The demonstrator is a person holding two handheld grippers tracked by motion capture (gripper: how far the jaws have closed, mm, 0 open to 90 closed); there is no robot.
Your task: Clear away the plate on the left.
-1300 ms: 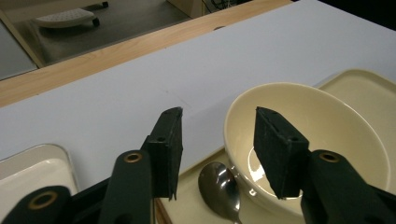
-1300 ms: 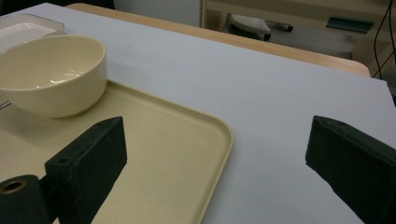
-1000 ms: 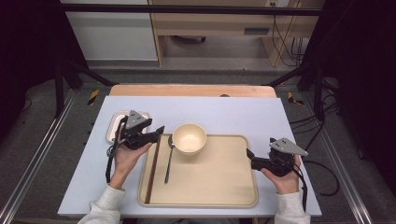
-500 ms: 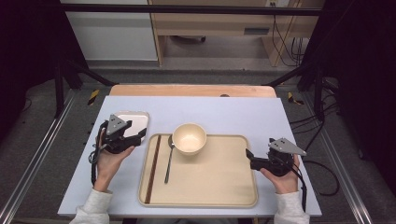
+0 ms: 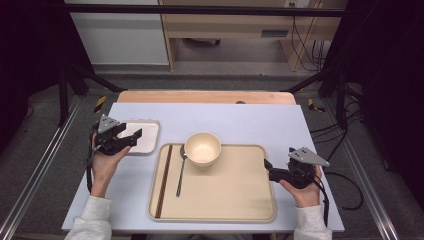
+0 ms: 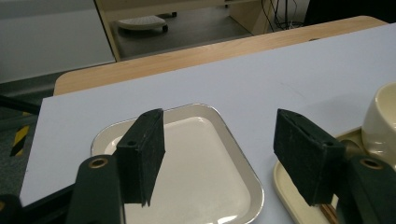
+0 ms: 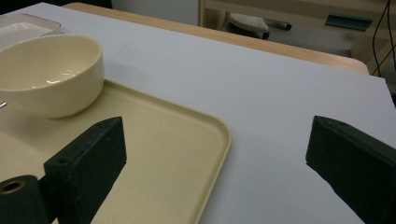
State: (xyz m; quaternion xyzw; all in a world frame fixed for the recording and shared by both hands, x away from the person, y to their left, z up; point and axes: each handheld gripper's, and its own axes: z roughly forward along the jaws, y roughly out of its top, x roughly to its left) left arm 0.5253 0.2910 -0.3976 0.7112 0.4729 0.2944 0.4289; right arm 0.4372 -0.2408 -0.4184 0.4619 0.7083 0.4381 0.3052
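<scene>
While my left gripper [image 5: 131, 138] hangs over the small white dish [image 5: 145, 137] at the left of the desk [image 5: 240, 120], its jaws have just been opening and now stand wide, with nothing between them. Seen along that gripper, the dish [image 6: 196, 172] lies right below and ahead of the two black pads [image 6: 142, 154], which hover above its near rim without touching it. Just to this gripper's right sits the beige tray [image 5: 225, 200], with the dark chopsticks [image 5: 163, 180] along its near edge and the spoon [image 5: 180, 172] beside them. Beyond the spoon's bowl end stands the cream bowl [image 5: 202, 148], upright at the back of the tray.

My right gripper [image 5: 268, 167] rests at the tray's far right edge, well apart from the left one, jaws spread wide and empty. Looking along it, the tray's rounded corner [image 7: 219, 135] passes between the jaws, and the bowl [image 7: 51, 74] stands ahead and to the left of them, near but not touched.
</scene>
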